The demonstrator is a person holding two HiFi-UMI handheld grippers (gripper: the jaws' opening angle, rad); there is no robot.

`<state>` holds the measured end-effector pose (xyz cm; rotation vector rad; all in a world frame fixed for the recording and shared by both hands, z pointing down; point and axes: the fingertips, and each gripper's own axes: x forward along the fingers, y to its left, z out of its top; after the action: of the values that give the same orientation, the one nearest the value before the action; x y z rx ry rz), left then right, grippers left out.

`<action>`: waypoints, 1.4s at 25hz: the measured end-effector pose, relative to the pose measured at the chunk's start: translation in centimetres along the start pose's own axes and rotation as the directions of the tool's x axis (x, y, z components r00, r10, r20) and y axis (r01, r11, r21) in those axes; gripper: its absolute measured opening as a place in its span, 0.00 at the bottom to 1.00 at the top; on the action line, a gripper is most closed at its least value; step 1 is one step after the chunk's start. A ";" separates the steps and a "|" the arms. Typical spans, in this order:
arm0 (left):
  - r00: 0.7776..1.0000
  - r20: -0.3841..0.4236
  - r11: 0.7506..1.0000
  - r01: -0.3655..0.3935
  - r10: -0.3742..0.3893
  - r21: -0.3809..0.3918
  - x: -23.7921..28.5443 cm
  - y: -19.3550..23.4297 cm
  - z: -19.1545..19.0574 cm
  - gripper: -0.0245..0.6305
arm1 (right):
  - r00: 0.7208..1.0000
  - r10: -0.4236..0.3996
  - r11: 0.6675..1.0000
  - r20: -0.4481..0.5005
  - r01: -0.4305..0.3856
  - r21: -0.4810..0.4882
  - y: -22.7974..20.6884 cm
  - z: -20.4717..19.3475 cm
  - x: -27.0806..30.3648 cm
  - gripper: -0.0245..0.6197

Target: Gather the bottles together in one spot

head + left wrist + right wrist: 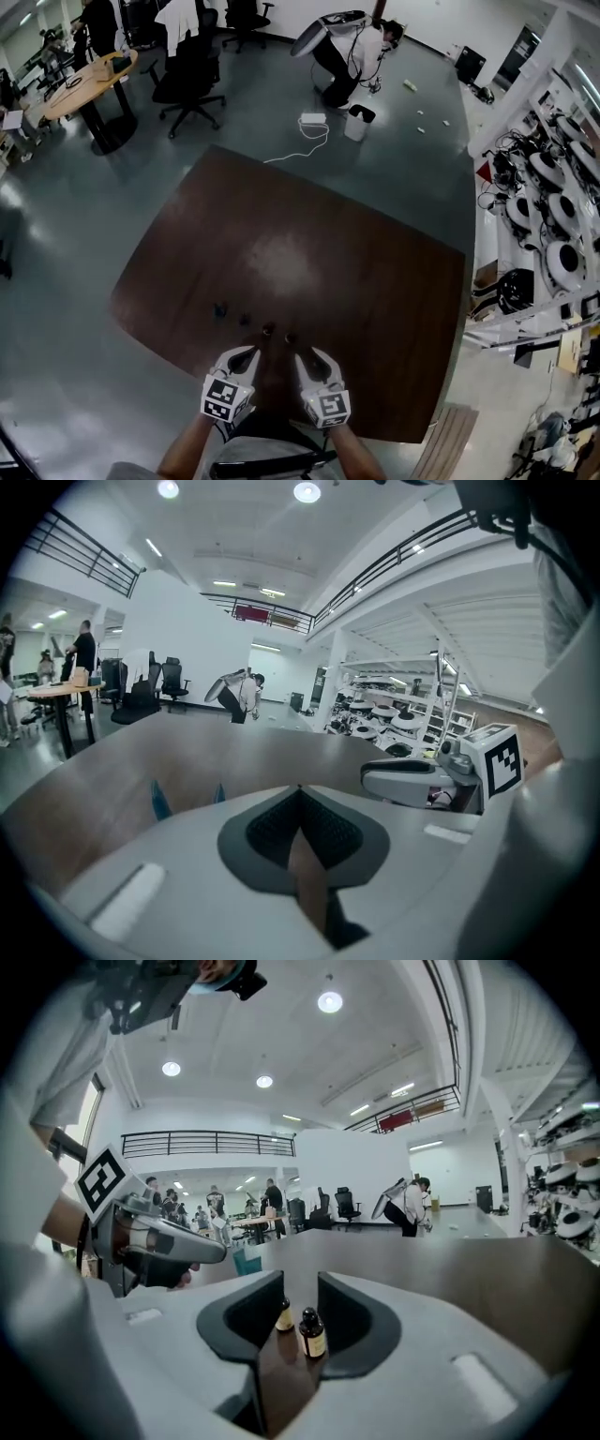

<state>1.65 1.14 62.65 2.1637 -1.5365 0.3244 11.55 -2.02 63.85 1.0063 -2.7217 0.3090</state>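
Note:
Several small bottles stand in a loose row on the brown table (281,234), near its front edge. Two are blue-capped (220,307) (244,319); in the left gripper view they appear as blue tips (159,799) (218,792) over the jaw. Two are amber with dark caps (311,1332) (284,1314), standing just beyond my right gripper (300,1283), whose jaws are open and touch neither. In the head view these are the amber bottles (269,328) (291,337), just ahead of both grippers. My left gripper (300,794) is shut and empty. Left gripper (248,356) and right gripper (307,358) sit side by side.
A teal bottle (246,1260) shows to the left past the right jaw. Office chairs (192,80), a round table (89,84) and a bending person (352,56) stand on the floor beyond. Shelves with round devices (553,197) line the right side.

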 end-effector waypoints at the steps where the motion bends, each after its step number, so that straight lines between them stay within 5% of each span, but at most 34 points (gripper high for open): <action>1: 1.000 0.007 1.000 0.004 -0.005 0.008 -0.4 -0.2 0.3 0.04 | 1.000 -0.016 1.000 0.014 0.016 0.005 0.2 0.6 -0.3 0.21; 14: 0.995 0.090 0.994 0.044 -0.053 0.101 -3.9 -2.6 3.7 0.04 | 0.985 -0.094 0.996 0.146 0.093 0.010 2.9 5.6 -4.0 0.04; 35: 0.993 0.092 0.989 0.055 -0.068 0.137 -5.1 -0.3 5.0 0.04 | 0.977 -0.152 0.988 0.153 0.149 0.029 3.2 6.6 -4.1 0.04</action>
<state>-0.23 2.94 55.96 2.3575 -1.5350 0.3159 11.59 1.06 56.05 1.2832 -2.7608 0.2380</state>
